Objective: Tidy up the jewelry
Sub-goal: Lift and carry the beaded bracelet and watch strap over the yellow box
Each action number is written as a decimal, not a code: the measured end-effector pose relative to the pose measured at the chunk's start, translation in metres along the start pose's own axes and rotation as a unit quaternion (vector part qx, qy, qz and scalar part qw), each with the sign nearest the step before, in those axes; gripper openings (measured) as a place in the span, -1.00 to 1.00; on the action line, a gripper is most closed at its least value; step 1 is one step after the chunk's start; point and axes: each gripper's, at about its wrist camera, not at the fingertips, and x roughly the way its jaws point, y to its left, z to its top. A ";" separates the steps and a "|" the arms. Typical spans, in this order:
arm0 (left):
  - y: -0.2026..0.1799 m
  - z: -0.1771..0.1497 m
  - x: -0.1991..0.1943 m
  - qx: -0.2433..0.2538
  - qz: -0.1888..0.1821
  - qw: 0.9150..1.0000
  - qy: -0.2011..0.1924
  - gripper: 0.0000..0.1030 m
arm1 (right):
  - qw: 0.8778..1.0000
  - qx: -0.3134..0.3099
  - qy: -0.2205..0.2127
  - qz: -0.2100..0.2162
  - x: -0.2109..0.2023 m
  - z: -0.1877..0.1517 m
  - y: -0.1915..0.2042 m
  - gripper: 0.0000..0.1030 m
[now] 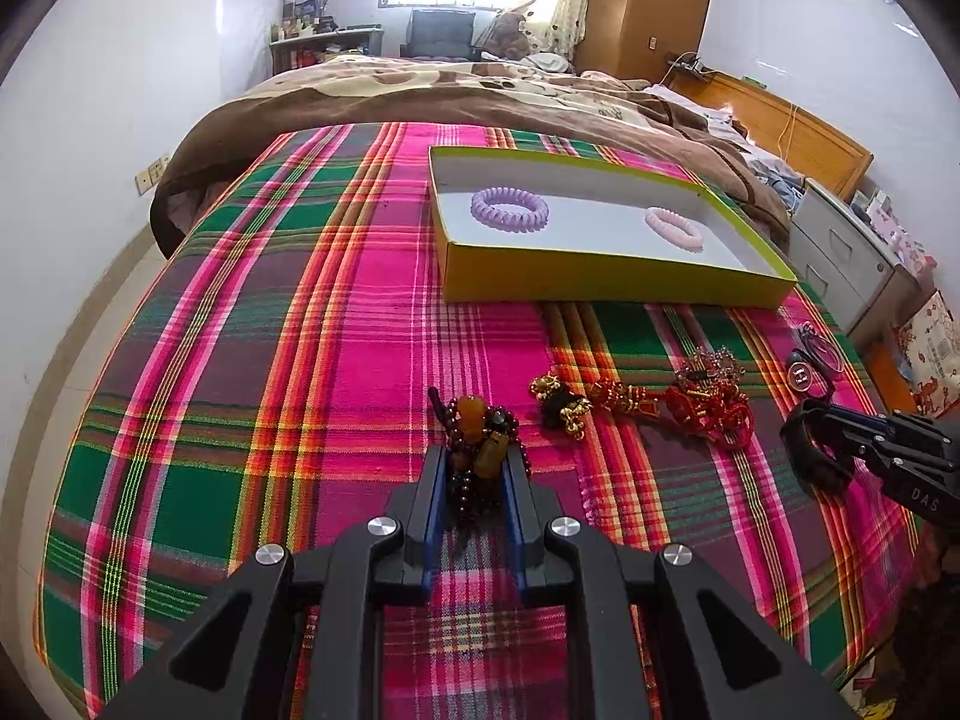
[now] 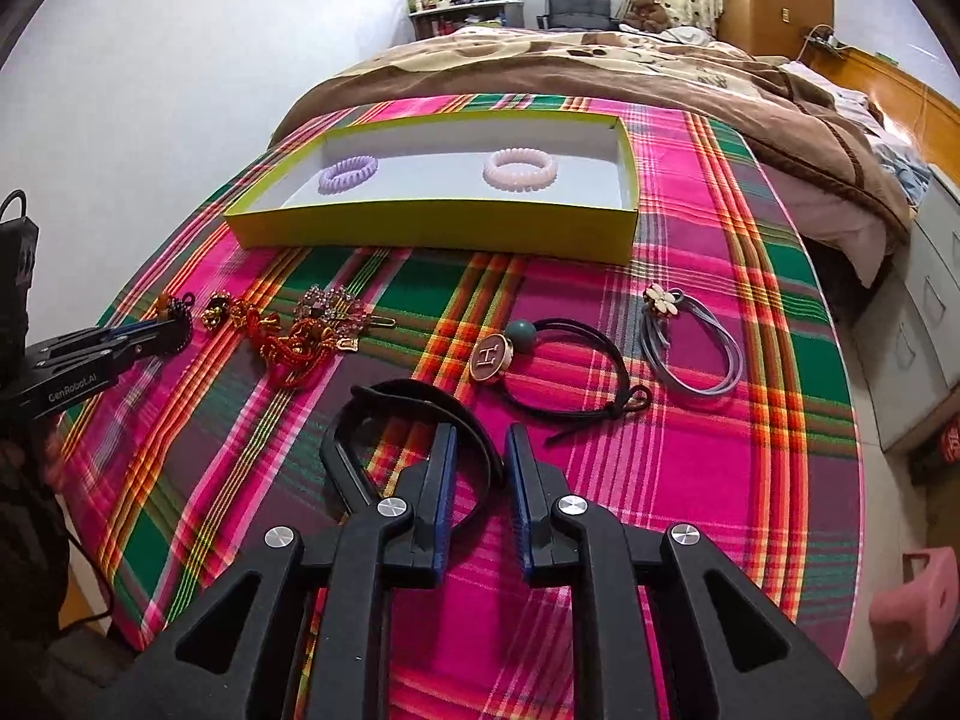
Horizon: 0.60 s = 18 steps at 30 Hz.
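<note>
A yellow-green box [image 1: 600, 276] [image 2: 420, 231] with a white inside holds a purple coil hair tie [image 1: 510, 208] [image 2: 348, 174] and a pink coil hair tie [image 1: 673, 228] [image 2: 519, 169]. My left gripper [image 1: 477, 456] is shut on a dark bead bracelet with amber stones [image 1: 483, 432] resting on the plaid cloth. My right gripper [image 2: 480, 438] is open around a black band [image 2: 414, 396], one part of it between the fingers. Red and gold ornaments [image 1: 708, 405] [image 2: 294, 339] lie between the grippers.
A black hair tie with an "H" charm [image 2: 564, 372] and a grey tie with a flower [image 2: 690, 342] lie on the plaid cloth [image 1: 300, 360] to the right. A brown blanket [image 1: 480, 90] covers the bed behind the box. Drawers [image 2: 924, 324] stand at right.
</note>
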 end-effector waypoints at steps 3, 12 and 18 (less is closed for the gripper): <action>0.001 0.000 -0.001 -0.001 0.000 1.000 -0.001 -0.67 | 1.000 0.018 -0.008 0.007 -0.002 -0.002 -0.001 -0.76; -0.002 0.000 -0.007 0.003 0.001 1.000 -0.004 -0.67 | 0.998 0.048 -0.036 0.012 -0.016 0.000 0.000 -0.77; -0.004 0.006 -0.015 0.009 -0.002 1.000 -0.016 -0.79 | 0.997 0.064 -0.048 0.010 -0.021 0.009 -0.002 -0.77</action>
